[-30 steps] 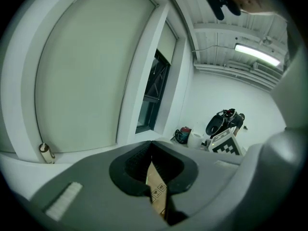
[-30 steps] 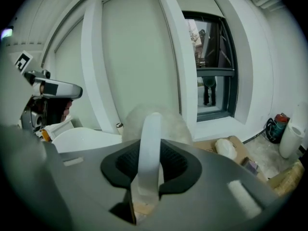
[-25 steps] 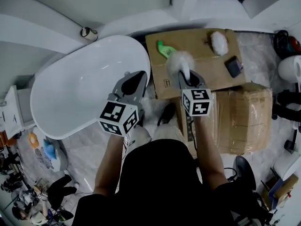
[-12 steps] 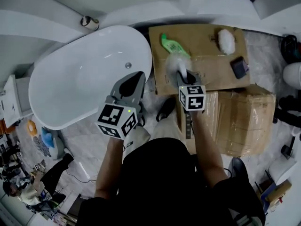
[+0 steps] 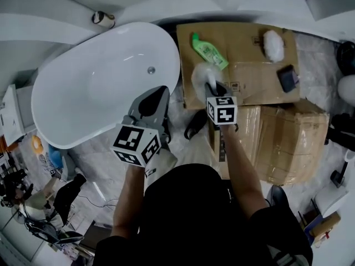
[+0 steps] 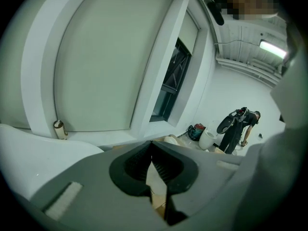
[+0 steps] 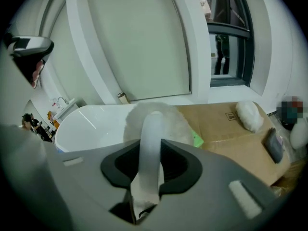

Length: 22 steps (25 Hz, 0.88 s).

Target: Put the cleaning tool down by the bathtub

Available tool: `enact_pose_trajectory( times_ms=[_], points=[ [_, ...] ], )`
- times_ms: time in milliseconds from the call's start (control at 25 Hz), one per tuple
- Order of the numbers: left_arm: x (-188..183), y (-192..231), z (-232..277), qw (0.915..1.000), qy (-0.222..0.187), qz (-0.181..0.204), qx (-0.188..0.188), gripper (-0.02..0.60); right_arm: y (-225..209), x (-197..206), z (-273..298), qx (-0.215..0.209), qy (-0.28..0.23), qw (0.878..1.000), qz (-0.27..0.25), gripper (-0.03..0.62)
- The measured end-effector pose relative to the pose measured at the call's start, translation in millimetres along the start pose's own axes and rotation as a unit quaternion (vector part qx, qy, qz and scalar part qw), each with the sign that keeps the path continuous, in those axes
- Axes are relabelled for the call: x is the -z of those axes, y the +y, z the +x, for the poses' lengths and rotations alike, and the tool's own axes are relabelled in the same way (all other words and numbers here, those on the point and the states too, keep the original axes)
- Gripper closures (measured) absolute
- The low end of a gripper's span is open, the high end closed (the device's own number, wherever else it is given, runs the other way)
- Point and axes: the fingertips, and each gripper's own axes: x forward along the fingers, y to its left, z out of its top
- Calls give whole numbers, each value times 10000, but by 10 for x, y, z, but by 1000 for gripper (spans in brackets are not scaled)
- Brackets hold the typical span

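Brush (image 5: 201, 75) clamped in the right gripper (image 5: 213, 86) has dipped toward the cardboard's (image 5: 252, 76) bathtub-side (image 5: 100, 87) edge, so nearly down; left gripper (image 5: 160, 91) closed, empty.

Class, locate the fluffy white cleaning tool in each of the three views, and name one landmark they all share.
Head view: the cleaning tool is at centre, held by the right gripper, just right of the bathtub.
Left gripper view: not in it.
Right gripper view: cleaning tool at centre, handle clamped between the jaws.
Shared landmark: the bathtub, lower left and left of centre.
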Motion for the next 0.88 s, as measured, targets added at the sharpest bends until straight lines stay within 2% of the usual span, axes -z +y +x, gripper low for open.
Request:
enact_pose_trajectory(
  times_ms=[560, 880],
  points=[
    [340, 187, 295, 9995, 204, -146, -170, 584, -105, 464, 640, -208, 496, 9986, -25, 497],
    [493, 281, 259, 9986, 245, -268, -379, 584, -98, 719, 944, -310, 809, 9960, -199, 497]
  ],
)
